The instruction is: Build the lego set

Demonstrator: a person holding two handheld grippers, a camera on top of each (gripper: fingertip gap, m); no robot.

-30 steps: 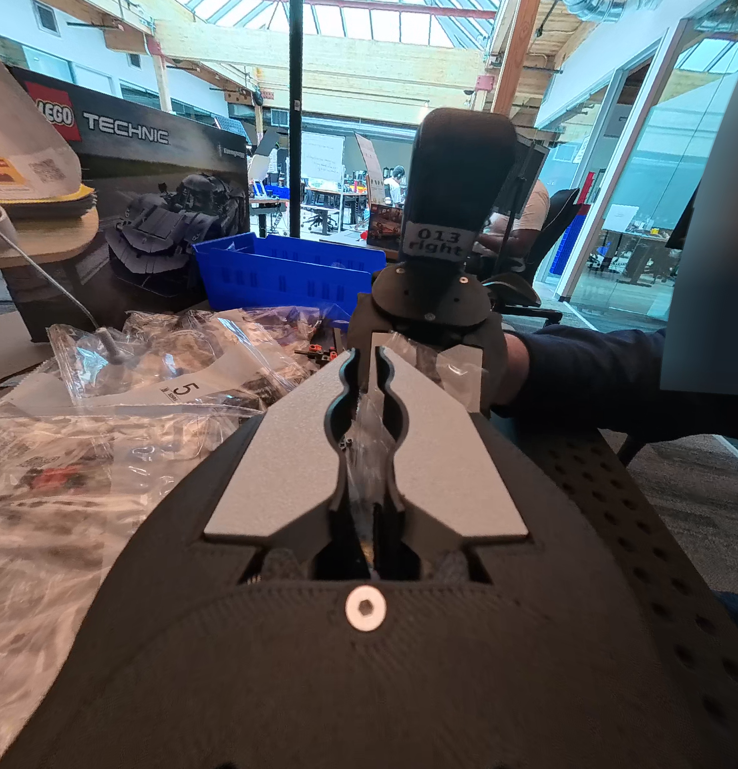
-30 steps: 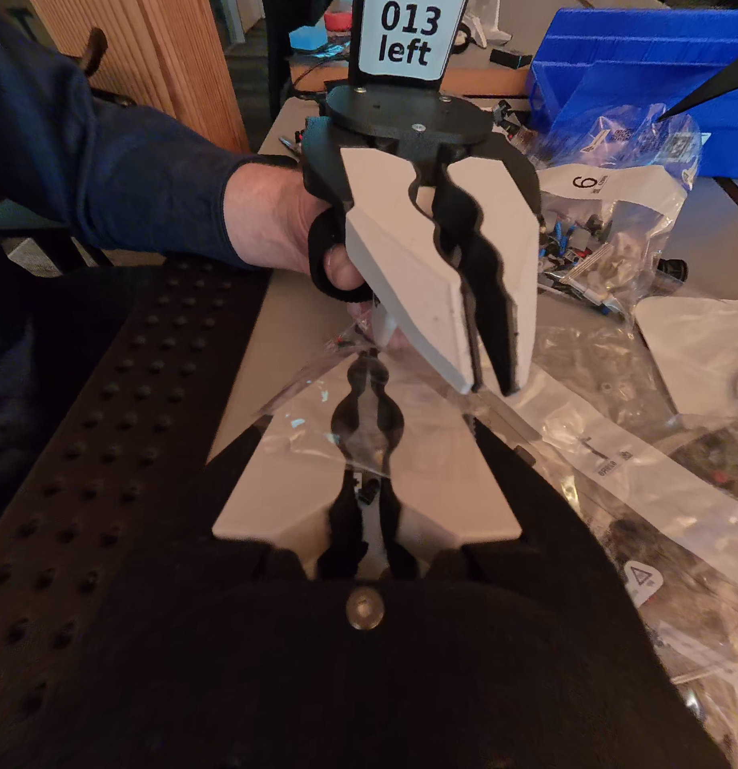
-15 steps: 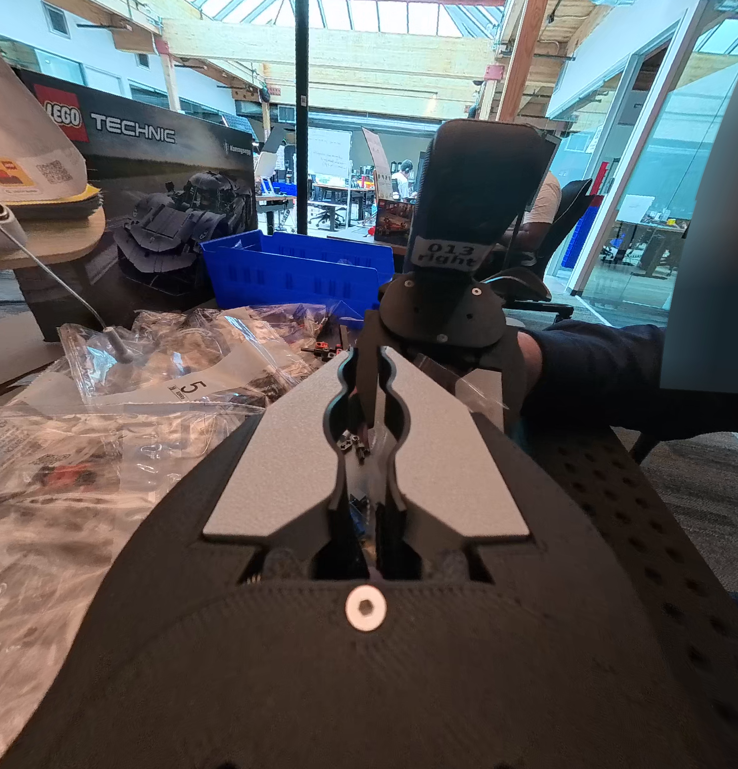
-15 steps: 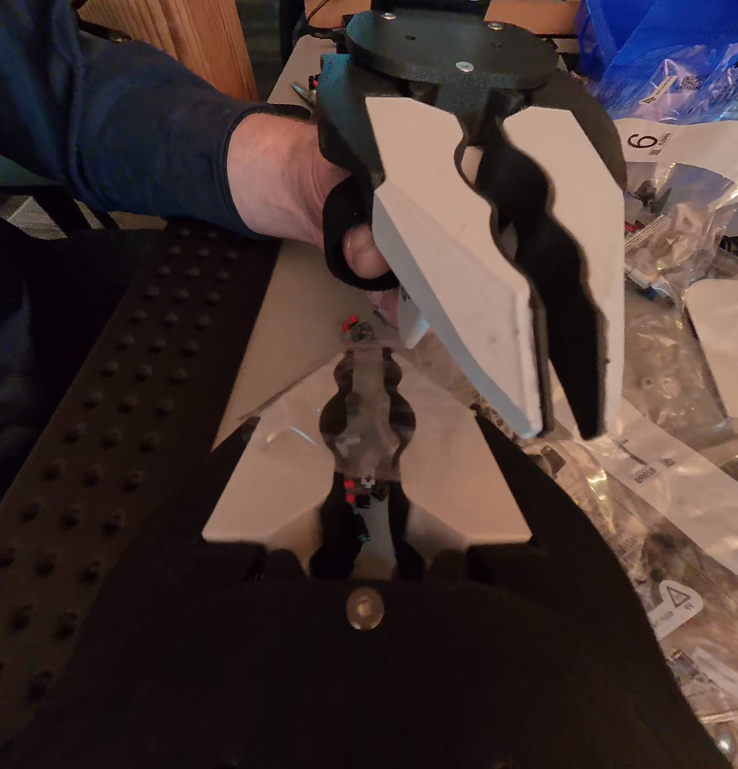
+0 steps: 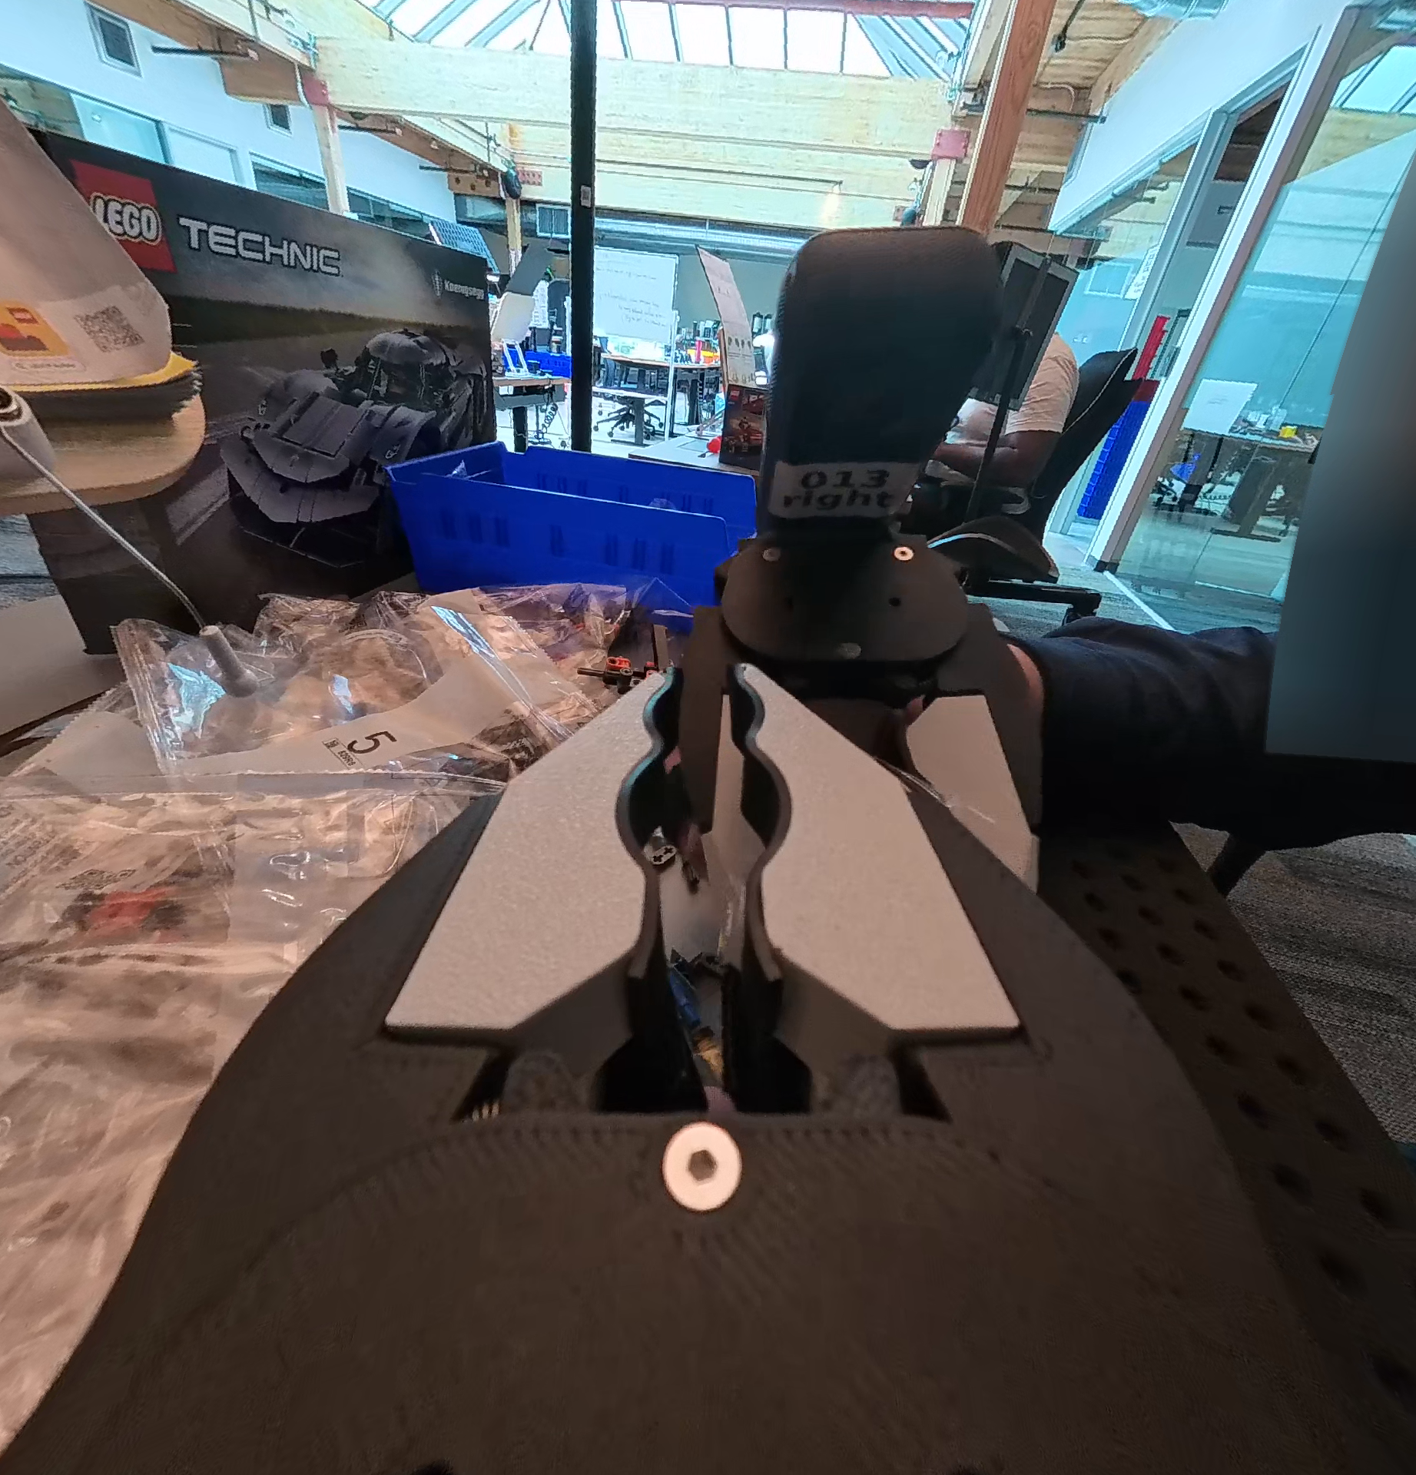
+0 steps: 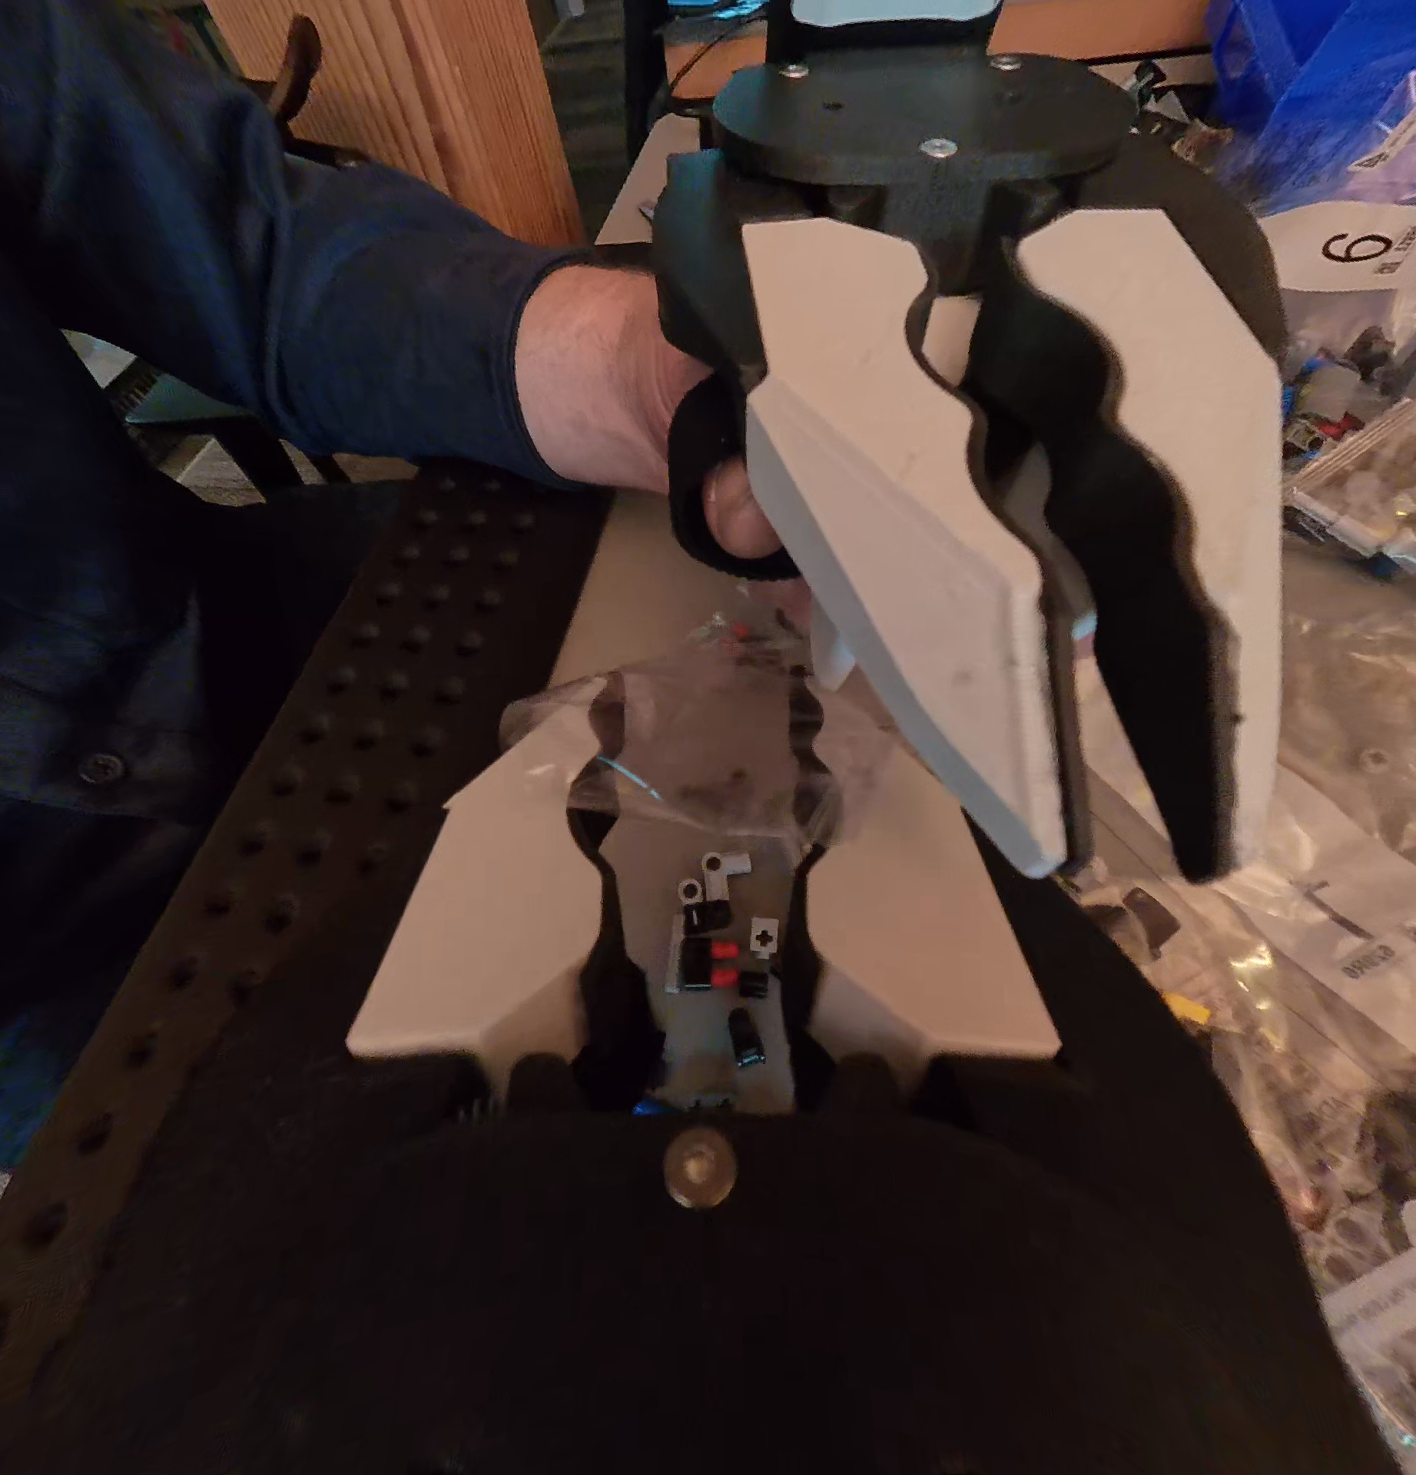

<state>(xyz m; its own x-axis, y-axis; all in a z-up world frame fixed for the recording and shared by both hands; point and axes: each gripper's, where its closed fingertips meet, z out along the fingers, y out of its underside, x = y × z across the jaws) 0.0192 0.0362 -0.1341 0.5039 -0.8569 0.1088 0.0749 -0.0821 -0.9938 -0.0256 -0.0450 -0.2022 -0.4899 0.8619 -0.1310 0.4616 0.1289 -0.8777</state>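
- Now, the right gripper (image 6: 700,702) has its jaws well apart and clamps nothing. A small clear bag (image 6: 688,766) is only draped across its tips.
- Opposite it, at 1 o'clock in the right wrist view, the left gripper (image 5: 700,686) points down with its jaws partly open. I cannot tell whether they pinch the film.
- The bag looks opened. Small loose pieces (image 6: 716,950) in black, red and grey lie on the desk (image 6: 648,591), at 6 o'clock from the bag and showing in the gap between the right gripper's jaws.
- To do this step well, I would shake out what remains low over the desk so nothing bounces away.
- Next, carry the empty film off toward 3 o'clock, where the sealed bags (image 6: 1327,998) are heaped, and keep the pieces apart from that heap.
- Finally, pick one piece at a time with a narrow jaw opening. They are tiny and lie close together, so a wide closing would likely scatter the neighbours.
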